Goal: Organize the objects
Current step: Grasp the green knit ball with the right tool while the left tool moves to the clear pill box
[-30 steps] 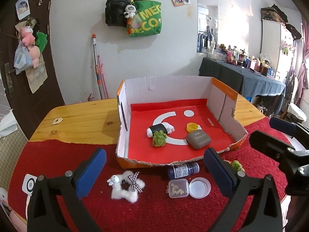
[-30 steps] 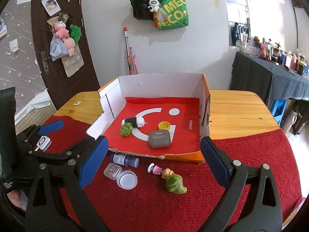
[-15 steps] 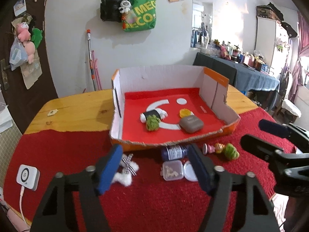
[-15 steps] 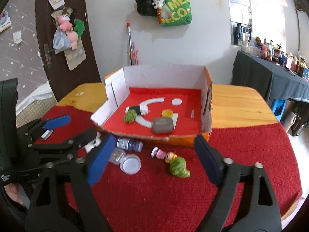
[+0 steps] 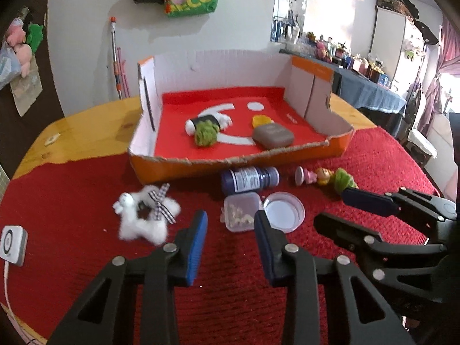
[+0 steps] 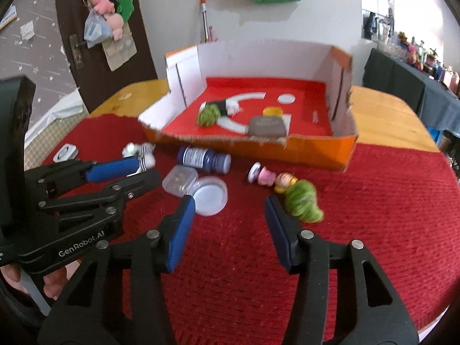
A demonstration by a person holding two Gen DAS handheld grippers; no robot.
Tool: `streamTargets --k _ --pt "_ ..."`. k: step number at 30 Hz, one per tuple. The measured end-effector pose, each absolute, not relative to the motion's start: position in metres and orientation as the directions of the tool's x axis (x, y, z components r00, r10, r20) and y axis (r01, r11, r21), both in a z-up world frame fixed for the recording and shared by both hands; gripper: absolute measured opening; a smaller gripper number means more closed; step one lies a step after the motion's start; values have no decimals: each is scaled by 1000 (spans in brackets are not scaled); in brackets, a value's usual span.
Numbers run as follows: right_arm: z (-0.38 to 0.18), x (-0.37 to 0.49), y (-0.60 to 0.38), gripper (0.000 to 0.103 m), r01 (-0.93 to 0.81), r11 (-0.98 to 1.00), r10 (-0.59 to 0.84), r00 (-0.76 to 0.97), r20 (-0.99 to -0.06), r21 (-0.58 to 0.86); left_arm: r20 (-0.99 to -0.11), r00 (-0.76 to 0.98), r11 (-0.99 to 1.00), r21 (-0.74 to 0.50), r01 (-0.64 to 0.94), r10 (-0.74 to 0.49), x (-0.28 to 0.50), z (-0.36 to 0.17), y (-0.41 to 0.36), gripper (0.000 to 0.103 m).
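Movement: both grippers have sunk toward the red cloth (image 5: 86, 189) since a second ago, jaws just closing
Left gripper (image 5: 230, 247): jaws narrowed, a gap left, nothing between them; tips near the clear case (image 5: 243, 211)
Right gripper (image 6: 230, 230): jaws partly spread, empty; beside the green-haired doll (image 6: 299, 195)
Objects: white plush (image 5: 143, 218), blue bottle (image 5: 250, 178), round lid (image 5: 284, 211), all on the cloth before the cardboard box (image 5: 238, 166); grey pouch (image 5: 273, 136) inside it
Writing: "GenRobot.AI" on the left gripper; bottle label unreadable
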State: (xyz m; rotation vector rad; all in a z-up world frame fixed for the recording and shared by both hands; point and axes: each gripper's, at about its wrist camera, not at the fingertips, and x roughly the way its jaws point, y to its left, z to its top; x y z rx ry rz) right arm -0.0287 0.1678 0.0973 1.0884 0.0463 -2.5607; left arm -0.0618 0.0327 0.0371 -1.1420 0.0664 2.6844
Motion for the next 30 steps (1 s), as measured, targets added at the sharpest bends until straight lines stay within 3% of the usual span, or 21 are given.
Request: streamTargets --k 16,25,30 --pt "88 -58 228 45 152 -985 -162 -679 -716 79 -744 -630 -966 -81 -244 222 -77 22 39 36" --pt "78 -70 237 44 143 -983 -182 -658 -730 116 -746 -626 -966 -90 -243 228 -79 23 38 36" --pt "77 -73 233 31 164 -978 -207 -647 -734 132 -748 -614 -961 -120 -251 253 -81 23 38 36"
